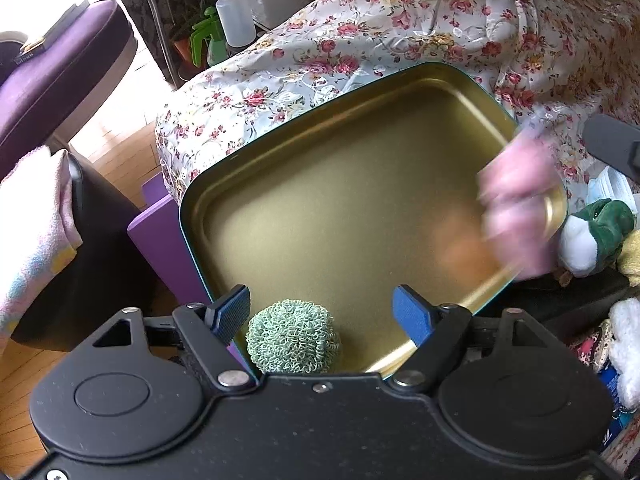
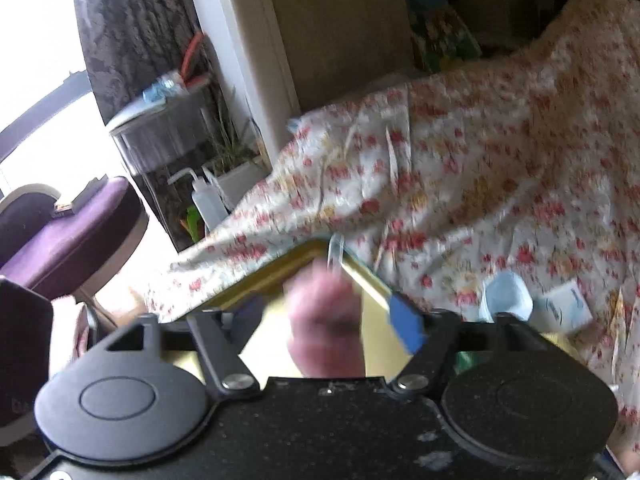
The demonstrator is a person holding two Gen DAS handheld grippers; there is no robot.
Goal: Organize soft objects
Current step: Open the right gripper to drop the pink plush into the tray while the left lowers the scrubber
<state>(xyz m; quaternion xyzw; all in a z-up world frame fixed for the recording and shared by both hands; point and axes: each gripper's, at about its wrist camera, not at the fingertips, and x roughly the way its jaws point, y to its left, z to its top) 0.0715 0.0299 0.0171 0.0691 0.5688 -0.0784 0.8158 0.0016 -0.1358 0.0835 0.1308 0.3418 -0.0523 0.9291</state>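
Floral cloth (image 1: 360, 52) draped across the background, purple chair (image 1: 60, 72) off to the left by the bright window. Gold tin tray (image 1: 320, 208) lying in front of the cloth, teal outside, mostly bare inside.

Left tool (image 1: 320, 316) hovering over the tray's near edge, blue pads spread and released, gripping nothing. Green knitted ball (image 1: 294, 342) sitting between those pads but clear of both, resting inside the tray at its near edge. One item in, then.

Right tool (image 2: 326, 322) over the tray's right side, pads parted, clenched on nothing as far as the blur allows. Pink soft thing (image 1: 520, 208) smeared with motion at the tray's right edge, seen between the right tool's pads in its own view; apparently dropping loose, though contact with the pads cannot be told for sure. Orange blur below it inside the tray, too smeared to name.

Still outside the tray: green and white plush (image 1: 592, 236) just past the right edge, white fluffy piece (image 1: 628, 352) beyond the near right corner.

Judgement: early going, two pieces in or landing, a cluster on the right left to move.
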